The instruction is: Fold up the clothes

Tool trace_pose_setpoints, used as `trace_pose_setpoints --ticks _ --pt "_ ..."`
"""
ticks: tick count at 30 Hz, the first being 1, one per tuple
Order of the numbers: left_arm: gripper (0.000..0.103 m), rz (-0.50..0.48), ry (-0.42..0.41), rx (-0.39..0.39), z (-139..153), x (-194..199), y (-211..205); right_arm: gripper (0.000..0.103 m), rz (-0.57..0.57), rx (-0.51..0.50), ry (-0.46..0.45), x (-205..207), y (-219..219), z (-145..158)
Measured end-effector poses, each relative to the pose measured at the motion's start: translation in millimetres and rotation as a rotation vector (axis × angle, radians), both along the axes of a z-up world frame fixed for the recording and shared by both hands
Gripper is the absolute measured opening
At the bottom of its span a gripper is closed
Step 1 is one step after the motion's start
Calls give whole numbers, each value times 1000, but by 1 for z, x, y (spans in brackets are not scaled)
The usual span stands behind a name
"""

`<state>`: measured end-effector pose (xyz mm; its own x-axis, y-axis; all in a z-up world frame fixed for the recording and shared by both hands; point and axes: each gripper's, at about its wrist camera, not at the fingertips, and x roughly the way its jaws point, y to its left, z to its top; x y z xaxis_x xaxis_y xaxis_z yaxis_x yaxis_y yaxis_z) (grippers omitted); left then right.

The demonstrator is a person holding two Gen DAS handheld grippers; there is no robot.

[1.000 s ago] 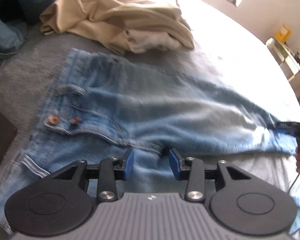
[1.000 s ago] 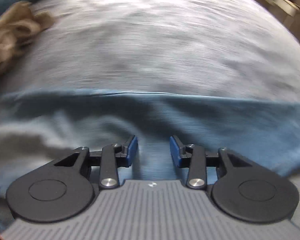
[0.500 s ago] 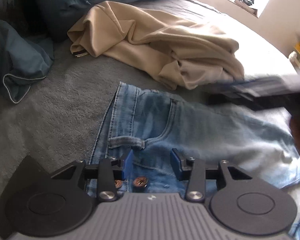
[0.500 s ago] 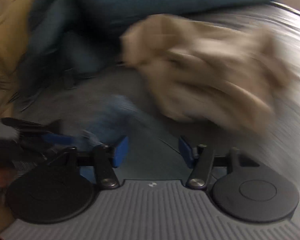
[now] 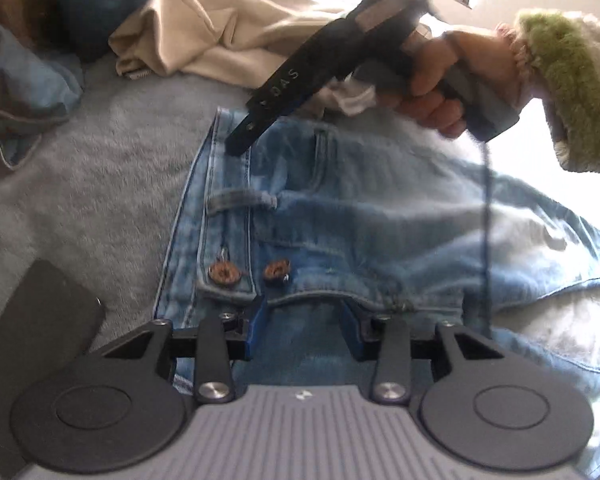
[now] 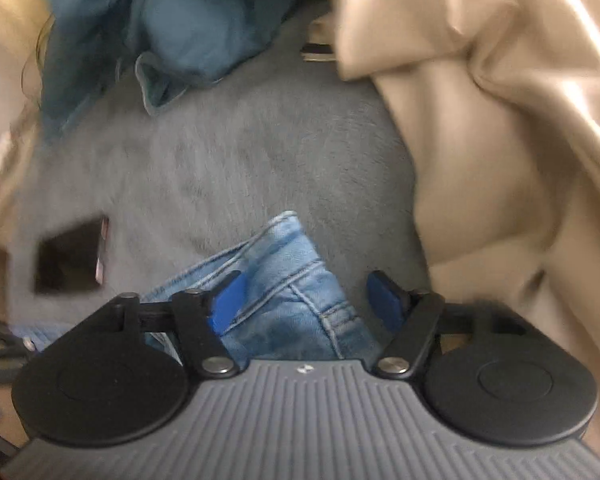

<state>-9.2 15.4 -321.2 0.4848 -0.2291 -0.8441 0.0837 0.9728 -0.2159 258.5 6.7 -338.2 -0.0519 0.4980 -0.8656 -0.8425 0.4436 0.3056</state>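
your left gripper [image 5: 302,330] hangs low over the jeans [image 5: 380,220], which lie flat on the grey blanket [image 5: 92,168]. its 2 blue pads stand apart, released, with the denim just below the fly showing in the gap; they press on nothing you can see. 2 brown buttons [image 5: 224,272] sit just beyond the left pad, near the waistband, and a belt loop [image 5: 240,200] lies farther up. a dark flat thing [image 5: 44,320], perhaps a phone, rests on the blanket at the near left, apart from the jeans.

your right gripper [image 6: 306,294] points down at the far corner of the waistband [image 6: 288,236]. its jaws are closing, and that corner of denim lies in the gap under them; the pads do not clamp it yet. from the left camera you see the same gripper side-on, its black finger [image 5: 276,96] tipped toward the far edge of the jeans, held in your right hand [image 5: 432,76] with a fuzzy green and white cuff [image 5: 560,92] behind it.

a tan garment [image 6: 500,120] is heaped on the blanket just right of and beyond the waistband corner. blue bedding [image 6: 188,28] is bunched at the far left.
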Motion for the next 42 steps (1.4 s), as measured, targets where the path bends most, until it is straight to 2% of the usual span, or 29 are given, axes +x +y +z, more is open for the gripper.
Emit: trace_pose_setpoints --ticks 1,3,8,10,13,14,16,17,18,19,21,25,26,28,30,32,35,37,39,40,42 --pt "41 2 -1 2 0 0 0 28 36 -10 -32 -9 4 3" --pt "41 3 -9 15 1 0 -2 16 60 9 -103 -22 4 21" --pt "40 11 -58 75 2 4 -2 14 106 124 -323 -47 -13 68" --pt "39 -6 -55 102 -5 8 -6 14 130 118 -430 -54 -11 63" --pt "39 -27 -60 148 -13 8 -13 14 140 93 -486 -56 -3 31" --pt "39 -34 -65 163 -15 8 -16 14 126 89 -485 -52 -9 26" --pt "39 -64 -82 211 -17 3 -23 22 67 88 -448 -45 -8 9" --pt "39 -78 -86 231 -17 2 -26 31 21 101 -422 -40 -12 8" --pt "39 -89 -84 246 -16 1 -27 44 -26 114 -395 -34 -16 8" --pt "39 -94 -80 251 -14 0 -27 50 -98 128 -356 -27 -20 14" --pt "39 -100 -68 251 -9 -3 -27 53 -229 192 -287 -17 -45 41" --pt "39 -97 -3 239 -8 -9 -21 58 -426 292 -220 -35 -140 104" --pt "39 -95 3 236 -9 -10 -20 58 -466 293 -186 -44 -165 112" --pt "39 -94 11 233 -8 -13 -18 58 -524 252 -132 -68 -212 114" --pt "39 -88 19 224 -8 -13 -16 56 -592 161 -96 -90 -253 101" --pt "39 -88 23 224 -9 -14 -14 55 -694 51 -64 -106 -289 71" --pt "39 -116 28 259 -8 -15 -17 54 -898 -199 -142 -117 -335 16" --pt "39 -131 38 280 -5 -16 -19 52 -1048 -69 -125 -124 -371 12" --pt "38 -134 47 287 -1 -17 -18 54 -1166 35 -90 -130 -393 26" --pt "43 -126 50 292 3 -19 -17 54 -1195 68 -112 -137 -400 35" --pt "45 -92 57 284 11 -25 -13 55 -1217 99 -148 -153 -417 48"
